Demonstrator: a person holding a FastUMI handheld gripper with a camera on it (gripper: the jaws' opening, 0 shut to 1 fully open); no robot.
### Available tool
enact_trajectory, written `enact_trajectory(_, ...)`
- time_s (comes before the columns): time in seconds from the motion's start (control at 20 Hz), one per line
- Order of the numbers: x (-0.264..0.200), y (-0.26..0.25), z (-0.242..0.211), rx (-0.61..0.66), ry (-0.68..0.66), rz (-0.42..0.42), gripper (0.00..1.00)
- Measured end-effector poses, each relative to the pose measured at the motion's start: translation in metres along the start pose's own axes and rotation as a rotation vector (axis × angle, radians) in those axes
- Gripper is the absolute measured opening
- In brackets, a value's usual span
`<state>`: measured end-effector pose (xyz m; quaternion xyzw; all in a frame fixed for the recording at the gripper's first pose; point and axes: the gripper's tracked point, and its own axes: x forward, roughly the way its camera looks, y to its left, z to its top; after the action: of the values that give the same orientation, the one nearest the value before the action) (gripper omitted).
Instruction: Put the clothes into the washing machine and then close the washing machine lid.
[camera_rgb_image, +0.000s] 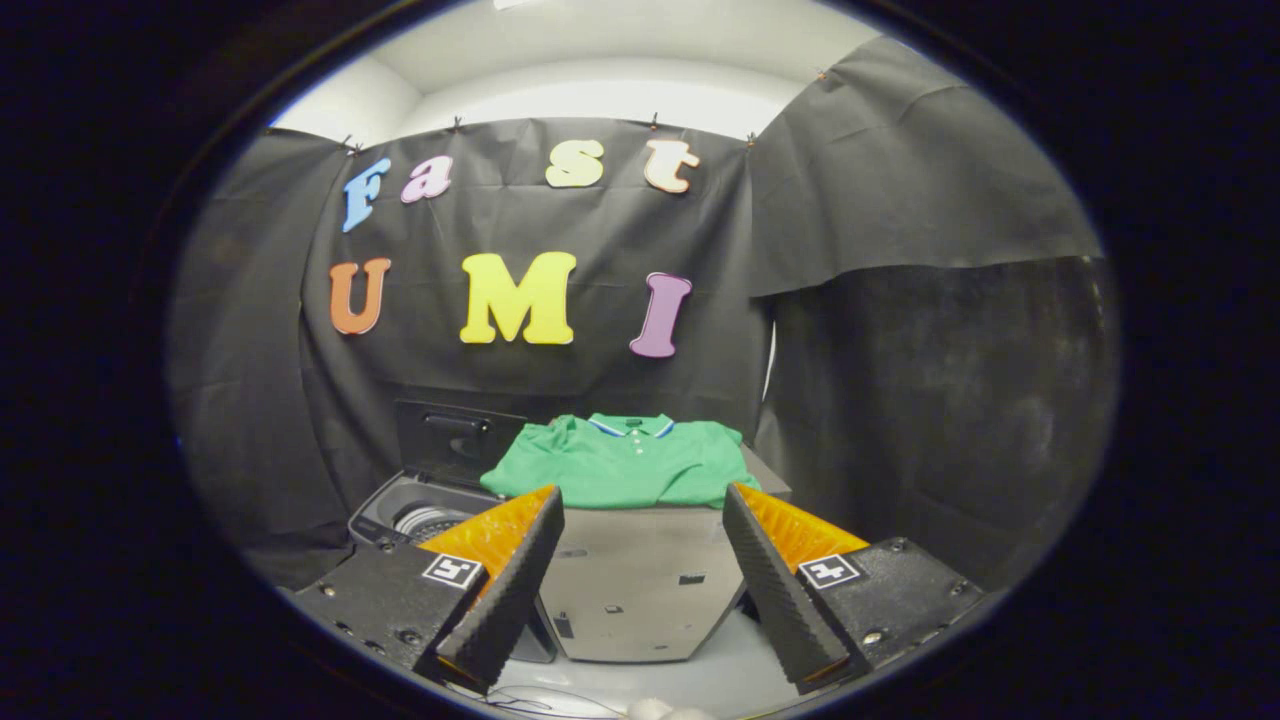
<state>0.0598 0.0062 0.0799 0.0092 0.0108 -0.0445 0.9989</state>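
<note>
My gripper (640, 560) hangs released, short of the green shirt (625, 465); beside the shirt the washing machine (425, 515) gapes, and a shallow pinch could drop fabric outside it.

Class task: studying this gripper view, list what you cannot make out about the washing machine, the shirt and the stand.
- Washing machine drum: gripper view; the left finger of the open claw covers part of it, so its contents are unclear.
- Green shirt: the back half is foreshortened.
- Grey stand: both sides sit behind the fingers.

A recording booth: black cloth walls (900, 200) behind a small washing machine (420, 510).
</note>
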Motion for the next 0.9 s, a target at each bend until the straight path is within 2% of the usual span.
enact_trajectory(0.3, 0.068, 0.007, 0.062, 0.028, 0.017, -0.003, 1.0)
enact_trajectory(0.5, 0.134, 0.011, 0.095, 0.031, 0.027, 0.016, 1.0)
enact_trajectory(0.9, 0.276, 0.005, 0.075, 0.044, 0.275, 0.011, 1.0)
